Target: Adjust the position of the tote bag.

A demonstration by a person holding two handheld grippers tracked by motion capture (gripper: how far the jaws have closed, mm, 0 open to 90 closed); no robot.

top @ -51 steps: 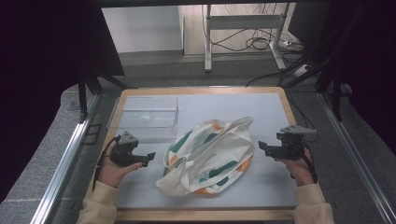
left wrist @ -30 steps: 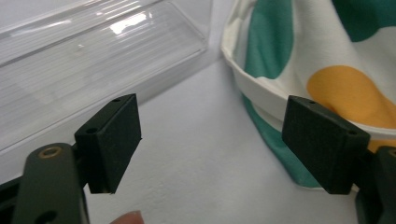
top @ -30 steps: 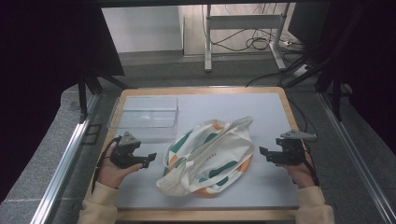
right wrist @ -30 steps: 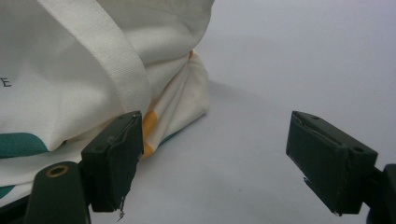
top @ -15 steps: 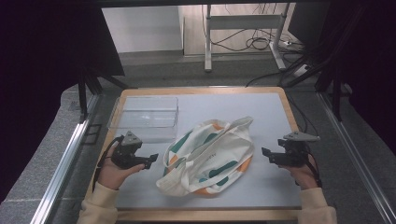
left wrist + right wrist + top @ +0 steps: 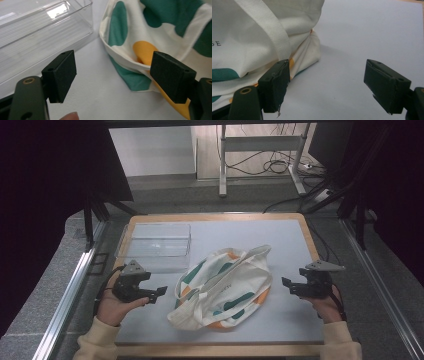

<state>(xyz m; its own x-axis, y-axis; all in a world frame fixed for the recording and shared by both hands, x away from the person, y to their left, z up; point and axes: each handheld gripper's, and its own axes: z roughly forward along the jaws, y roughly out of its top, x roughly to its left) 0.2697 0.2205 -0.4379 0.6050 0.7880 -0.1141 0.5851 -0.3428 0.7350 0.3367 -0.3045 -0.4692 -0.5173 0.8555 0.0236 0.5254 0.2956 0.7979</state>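
Pale grey table (image 6: 280,232) with a wooden rim carries a cream canvas tote bag (image 6: 225,287) printed with green and orange patches, lying slumped on its side between two hand-held tools. Left tool (image 6: 152,295), jaws spread wide and empty, sits just beside the bag's near edge; right tool (image 6: 288,286), also spread and empty, faces the opposite side, seemingly poised to grip it. Beyond the left tool stands a clear plastic bin (image 6: 155,242).

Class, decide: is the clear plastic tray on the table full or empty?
Empty: the clear plastic tray shows only its own ribbed floor, seen through its walls in the left gripper view.
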